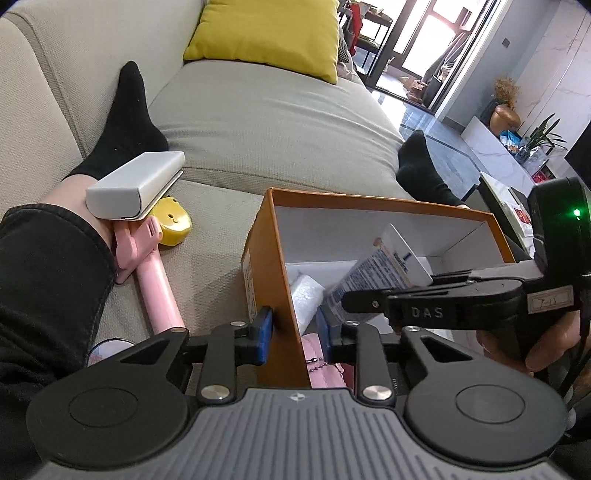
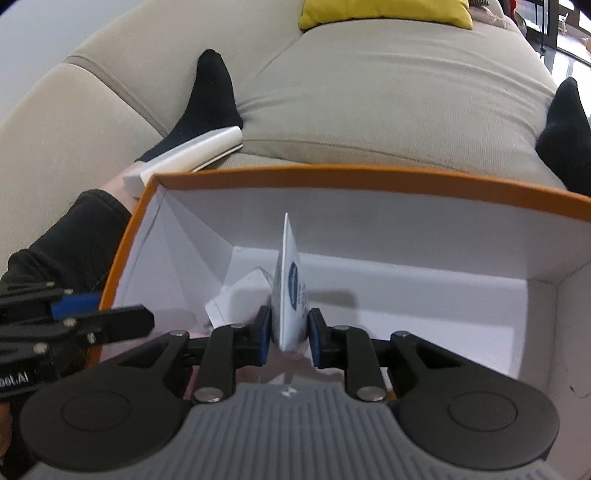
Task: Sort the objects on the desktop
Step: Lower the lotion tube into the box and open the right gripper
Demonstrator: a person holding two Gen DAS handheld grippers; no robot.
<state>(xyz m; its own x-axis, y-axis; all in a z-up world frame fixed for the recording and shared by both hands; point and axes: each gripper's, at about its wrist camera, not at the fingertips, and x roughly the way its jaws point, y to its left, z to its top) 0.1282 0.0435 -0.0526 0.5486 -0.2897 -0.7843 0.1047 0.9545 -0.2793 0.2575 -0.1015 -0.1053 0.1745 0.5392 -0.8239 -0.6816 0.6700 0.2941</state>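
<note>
Over orange box point(image 2: 332, 173), right hand-held gripper point(image 2: 287, 332)

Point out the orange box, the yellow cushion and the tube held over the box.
orange box point(image 1: 273, 273), left wrist view, on its near orange side wall.
yellow cushion point(image 1: 266, 33), left wrist view, on its middle.
tube point(image 2: 291, 295), right wrist view, on its flat white face.

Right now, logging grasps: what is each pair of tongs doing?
Left tongs: straddling the orange box wall; grip unclear.
Right tongs: holding the white tube inside it.
</note>
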